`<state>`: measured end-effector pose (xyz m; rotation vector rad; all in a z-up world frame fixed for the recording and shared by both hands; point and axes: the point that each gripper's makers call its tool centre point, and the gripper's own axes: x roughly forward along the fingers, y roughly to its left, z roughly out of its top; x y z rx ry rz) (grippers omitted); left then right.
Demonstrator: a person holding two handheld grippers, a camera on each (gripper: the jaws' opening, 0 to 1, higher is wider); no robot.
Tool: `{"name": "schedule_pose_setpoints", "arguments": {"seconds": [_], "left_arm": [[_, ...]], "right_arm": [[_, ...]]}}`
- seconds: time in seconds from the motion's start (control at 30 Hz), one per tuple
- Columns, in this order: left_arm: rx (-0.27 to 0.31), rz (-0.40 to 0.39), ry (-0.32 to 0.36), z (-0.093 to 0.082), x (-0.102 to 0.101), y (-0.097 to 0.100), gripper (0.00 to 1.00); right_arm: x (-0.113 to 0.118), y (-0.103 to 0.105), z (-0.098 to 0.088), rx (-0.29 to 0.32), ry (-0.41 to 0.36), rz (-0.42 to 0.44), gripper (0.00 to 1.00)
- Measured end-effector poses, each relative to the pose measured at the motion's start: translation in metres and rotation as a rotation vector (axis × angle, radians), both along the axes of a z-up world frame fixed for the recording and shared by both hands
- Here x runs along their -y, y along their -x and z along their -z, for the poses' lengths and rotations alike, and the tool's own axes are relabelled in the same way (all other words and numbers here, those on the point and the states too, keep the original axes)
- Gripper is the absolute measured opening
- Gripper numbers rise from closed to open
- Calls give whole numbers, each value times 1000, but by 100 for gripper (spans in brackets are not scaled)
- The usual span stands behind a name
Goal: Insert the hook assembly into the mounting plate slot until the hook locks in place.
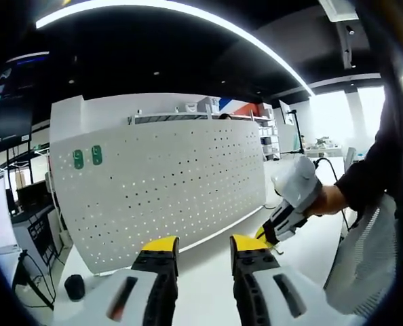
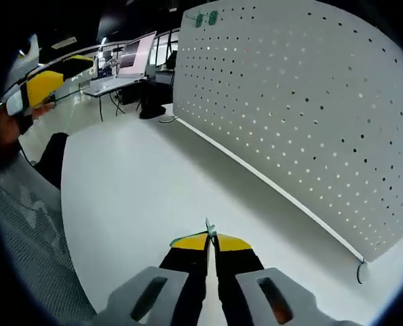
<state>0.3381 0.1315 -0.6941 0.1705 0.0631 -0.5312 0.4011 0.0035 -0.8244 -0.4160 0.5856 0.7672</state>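
Right gripper (image 2: 211,239) clenched on a small teal hook assembly (image 2: 208,227), only its thin tip poking above the jaws, held over the white table (image 2: 120,197) and well short of the white perforated mounting plate (image 2: 303,102) standing upright on it; left gripper (image 1: 203,246) released, jaws apart and empty, facing the same plate (image 1: 167,183), where two green hooks (image 1: 87,157) already sit near one upper corner. Likely light, stiff and small, so prone to twisting in the pinch. Best held low on the body, leaving the insertion tip free and square to the slot.
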Motion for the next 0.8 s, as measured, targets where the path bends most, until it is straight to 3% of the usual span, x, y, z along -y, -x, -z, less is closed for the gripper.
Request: {"name": "schedule_pose_setpoints", "arguments": {"seconds": [0.47, 0.8], "left_arm": [[2, 12, -8, 1, 2, 1, 30], [-4, 1, -21, 3, 0, -1, 28]], "right_arm": [[-48, 45, -59, -10, -91, -140, 1], [-76, 77, -90, -13, -105, -253, 1]]}}
